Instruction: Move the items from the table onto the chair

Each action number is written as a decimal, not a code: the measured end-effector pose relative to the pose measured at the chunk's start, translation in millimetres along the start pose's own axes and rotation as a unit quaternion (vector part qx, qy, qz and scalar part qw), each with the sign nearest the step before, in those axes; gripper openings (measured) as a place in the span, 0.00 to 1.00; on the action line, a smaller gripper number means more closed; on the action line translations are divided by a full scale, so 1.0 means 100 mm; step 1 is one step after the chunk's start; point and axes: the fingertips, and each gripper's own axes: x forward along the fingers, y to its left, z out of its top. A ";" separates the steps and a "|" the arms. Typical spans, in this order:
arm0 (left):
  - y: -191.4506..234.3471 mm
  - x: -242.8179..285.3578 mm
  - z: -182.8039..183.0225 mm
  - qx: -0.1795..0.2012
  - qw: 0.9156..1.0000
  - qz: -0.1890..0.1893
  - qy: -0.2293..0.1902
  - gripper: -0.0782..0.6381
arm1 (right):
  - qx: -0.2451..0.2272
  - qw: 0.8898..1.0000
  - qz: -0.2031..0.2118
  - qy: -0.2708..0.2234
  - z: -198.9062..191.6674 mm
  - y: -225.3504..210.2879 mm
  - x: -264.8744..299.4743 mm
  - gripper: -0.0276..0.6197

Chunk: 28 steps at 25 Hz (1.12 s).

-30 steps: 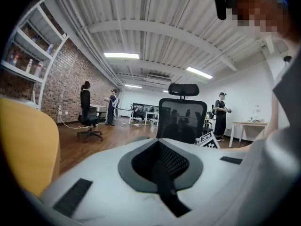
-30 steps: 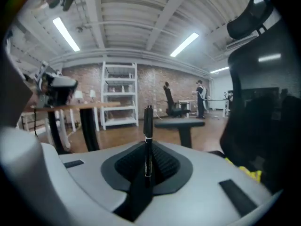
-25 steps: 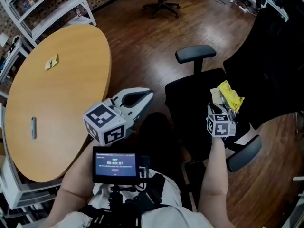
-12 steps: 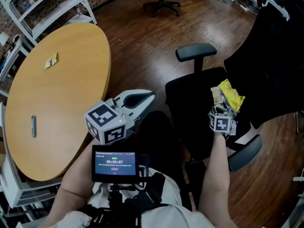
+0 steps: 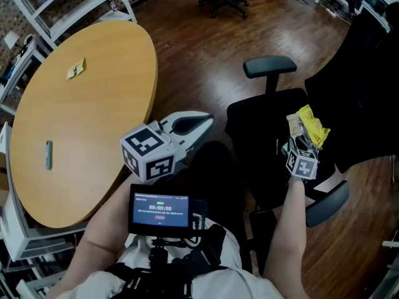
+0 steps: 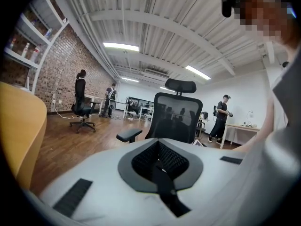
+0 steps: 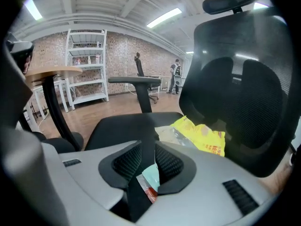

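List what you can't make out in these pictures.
Head view: the yellow scrap and the grey stick on the table are too small to identify.
Right gripper view: the right gripper, its fingers having just been opening, hides most of the small packet between them; whether they press it is unclear.
Left gripper view: the picture's edge cuts off most of the table.

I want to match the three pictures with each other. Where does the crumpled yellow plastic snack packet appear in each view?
Head view: the crumpled yellow plastic snack packet lies right of centre, on the black chair seat.
Left gripper view: not in it.
Right gripper view: the packet just right of centre, on that seat.
Shared landmark: the round light wooden table, at the left in all three views.
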 end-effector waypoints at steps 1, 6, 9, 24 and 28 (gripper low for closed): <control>0.01 0.00 0.00 -0.002 1.000 0.001 -0.001 0.12 | 0.004 1.000 0.009 -0.015 0.08 0.05 -0.02 0.19; 0.10 -0.04 0.09 -0.005 1.000 0.008 -0.009 0.12 | 0.028 0.984 0.133 -0.118 0.68 0.68 -0.21 0.17; 0.15 -0.17 0.27 -0.019 0.999 0.016 -0.036 0.12 | 0.041 0.951 0.238 -0.190 1.16 1.29 -0.46 0.07; 0.38 -1.32 0.94 0.005 0.986 0.125 -0.114 0.12 | 0.122 0.661 0.667 -0.321 3.33 4.06 -3.02 0.04; 0.55 -1.83 0.87 0.005 0.976 0.185 -0.116 0.12 | 0.097 0.630 0.709 -0.300 3.23 4.59 -3.28 0.04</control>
